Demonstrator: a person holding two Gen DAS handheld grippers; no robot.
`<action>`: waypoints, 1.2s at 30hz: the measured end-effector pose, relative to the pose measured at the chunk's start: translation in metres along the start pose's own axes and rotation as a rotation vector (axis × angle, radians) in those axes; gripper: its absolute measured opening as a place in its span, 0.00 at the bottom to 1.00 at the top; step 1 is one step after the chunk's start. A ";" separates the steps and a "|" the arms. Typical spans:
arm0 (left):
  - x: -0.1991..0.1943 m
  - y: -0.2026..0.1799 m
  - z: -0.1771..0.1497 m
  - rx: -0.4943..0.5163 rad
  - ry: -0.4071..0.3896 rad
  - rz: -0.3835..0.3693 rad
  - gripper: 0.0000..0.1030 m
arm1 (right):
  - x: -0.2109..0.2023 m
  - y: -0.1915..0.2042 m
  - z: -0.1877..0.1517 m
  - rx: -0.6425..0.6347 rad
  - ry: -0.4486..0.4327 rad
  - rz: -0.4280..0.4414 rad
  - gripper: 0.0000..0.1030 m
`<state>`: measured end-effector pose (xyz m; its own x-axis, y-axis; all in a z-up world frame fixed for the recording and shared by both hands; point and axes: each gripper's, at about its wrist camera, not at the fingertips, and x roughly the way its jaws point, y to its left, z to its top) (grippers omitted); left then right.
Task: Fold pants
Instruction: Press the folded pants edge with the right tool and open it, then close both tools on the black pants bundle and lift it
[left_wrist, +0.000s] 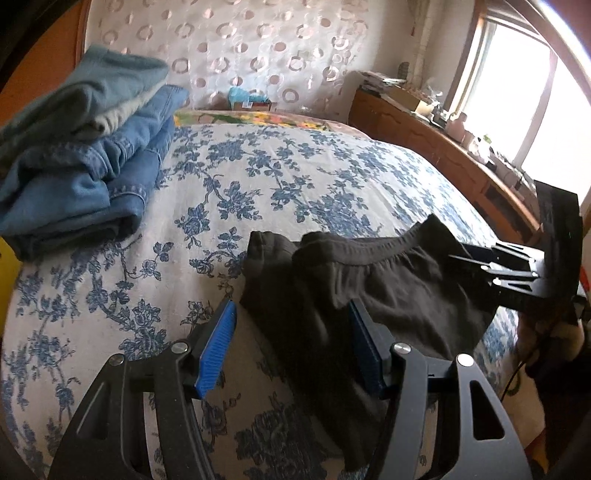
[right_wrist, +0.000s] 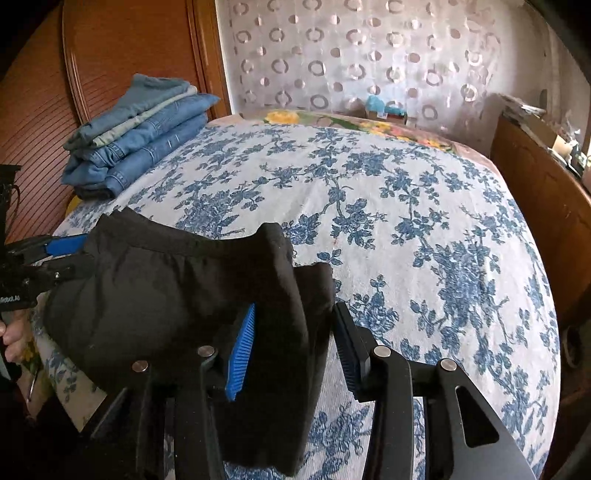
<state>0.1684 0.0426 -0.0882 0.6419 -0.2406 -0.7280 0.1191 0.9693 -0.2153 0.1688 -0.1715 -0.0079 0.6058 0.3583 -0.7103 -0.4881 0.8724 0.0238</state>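
Black pants (left_wrist: 373, 291) between open fingers, waistband crosswise, legs toward camera

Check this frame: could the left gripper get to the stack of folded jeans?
Probably yes: only bare floral bedspread separates the open left gripper from the stack of folded jeans. The black pants lie off that path.
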 end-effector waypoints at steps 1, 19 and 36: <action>0.001 0.000 0.001 -0.002 0.001 0.000 0.60 | 0.001 0.000 0.001 -0.001 0.000 0.000 0.42; 0.014 -0.004 0.005 0.006 0.022 -0.041 0.29 | 0.004 0.002 -0.005 -0.026 -0.020 0.038 0.35; -0.039 -0.036 0.003 0.080 -0.140 -0.042 0.15 | -0.018 0.015 -0.014 -0.022 -0.120 0.025 0.10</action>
<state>0.1412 0.0169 -0.0495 0.7338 -0.2765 -0.6205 0.2042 0.9609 -0.1868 0.1418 -0.1697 -0.0046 0.6633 0.4180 -0.6207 -0.5169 0.8557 0.0239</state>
